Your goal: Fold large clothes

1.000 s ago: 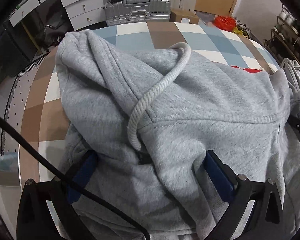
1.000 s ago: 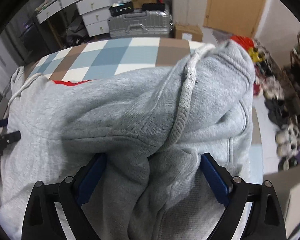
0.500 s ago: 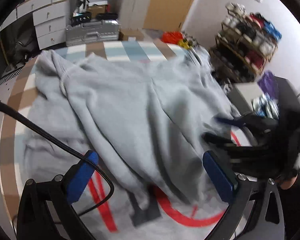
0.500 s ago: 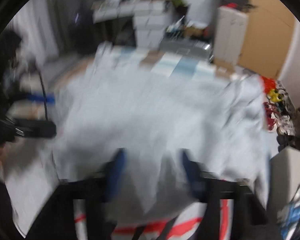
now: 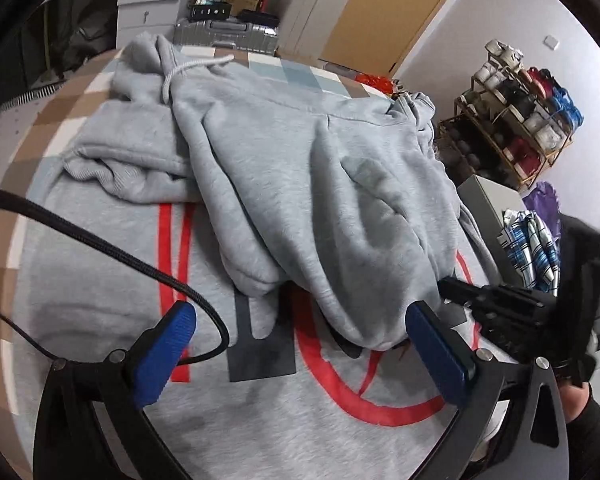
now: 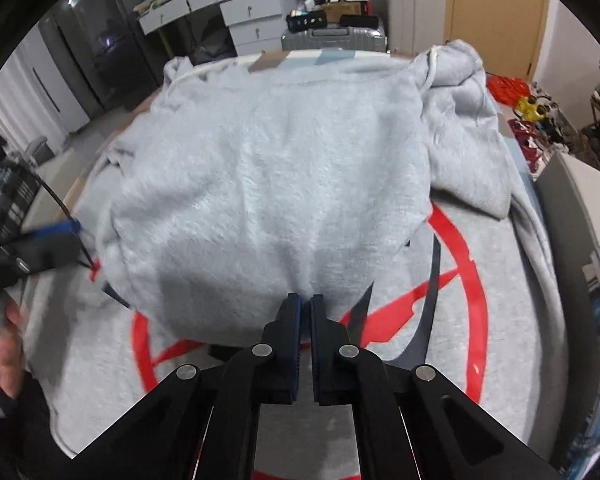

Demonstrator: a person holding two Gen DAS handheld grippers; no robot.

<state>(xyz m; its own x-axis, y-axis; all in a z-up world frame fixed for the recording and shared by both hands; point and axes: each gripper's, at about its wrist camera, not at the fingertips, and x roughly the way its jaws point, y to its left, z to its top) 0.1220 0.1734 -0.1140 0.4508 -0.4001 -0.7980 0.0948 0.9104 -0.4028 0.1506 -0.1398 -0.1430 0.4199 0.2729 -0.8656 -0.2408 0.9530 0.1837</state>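
The grey hoodie (image 5: 308,184) lies spread across the checked desk (image 5: 32,120), its hood end now folded forward over the red-printed body, where a second ago both claws were close in on the hood at the far edge. On the left, the left claw (image 5: 300,344) hangs wide open over the near part of the garment, nothing between its blue pads (image 5: 160,356); its black cable (image 5: 100,248) trails across the fabric. A bunched sleeve (image 5: 128,168) sits near the desk's left edge, not yet tucked in. Further right, the right claw (image 6: 305,312) has just been closing, and its pads stand nearly together at the fold's near edge; whether they pinch cloth is unclear. The first fold looks laid, so the sleeves probably come next. Beyond the far edge stand a silver suitcase (image 6: 332,40) and drawers (image 6: 236,8); right of the desk stands a shoe rack (image 5: 516,120).
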